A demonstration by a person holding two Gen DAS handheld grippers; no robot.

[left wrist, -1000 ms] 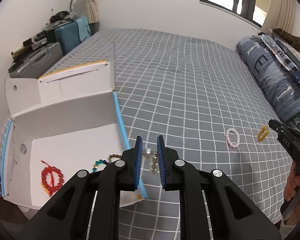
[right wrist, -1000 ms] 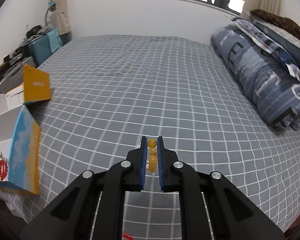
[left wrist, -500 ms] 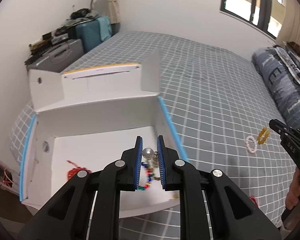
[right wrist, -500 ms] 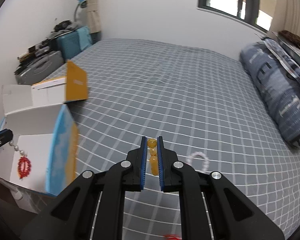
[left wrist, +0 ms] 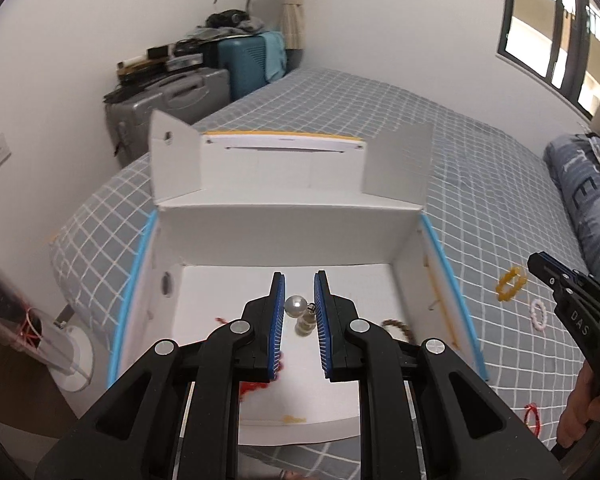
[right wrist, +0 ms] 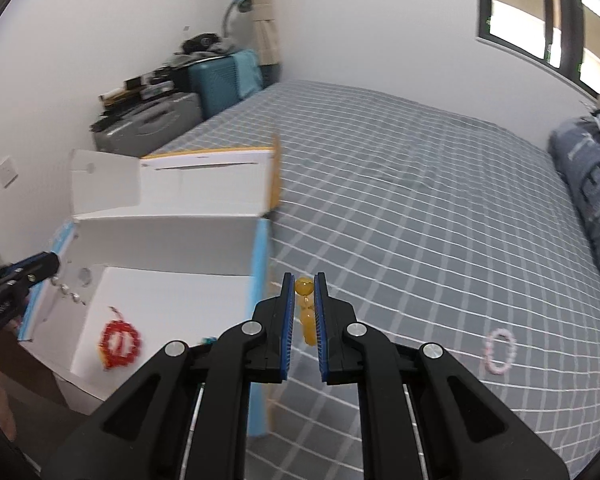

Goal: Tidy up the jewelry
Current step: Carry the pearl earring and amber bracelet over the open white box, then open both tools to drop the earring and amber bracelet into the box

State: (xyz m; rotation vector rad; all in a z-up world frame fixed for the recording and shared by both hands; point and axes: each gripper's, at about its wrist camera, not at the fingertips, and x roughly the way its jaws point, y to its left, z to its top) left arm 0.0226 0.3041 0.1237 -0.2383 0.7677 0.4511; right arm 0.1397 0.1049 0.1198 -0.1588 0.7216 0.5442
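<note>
- White cardboard box (left wrist: pixel 284 236) with blue edging sits open on the grey checked bed (left wrist: pixel 480 184), filling the centre of the left wrist view; its lid flaps stand up behind it.
- Left gripper (left wrist: pixel 300 308), at the lower centre of that view, is closed on a pearl string (left wrist: pixel 296 306), holding it over the box floor.
- Inside the box, a red bracelet (right wrist: pixel 120 342) lies at the lower left of the right wrist view; a brown bead bracelet (left wrist: pixel 398 326) lies near the box's right wall in the left wrist view.
- Right gripper (right wrist: pixel 305 312), at the lower centre of its own view, is clamped on an amber bead bracelet (right wrist: pixel 306 312), which hangs over the bed just beside the box's blue side wall.
- Pink bracelet (right wrist: pixel 499 350) lies on the bed at the lower right of the right wrist view, well apart from the box.
- Suitcases (left wrist: pixel 188 92) stand against the wall at the upper left.
</note>
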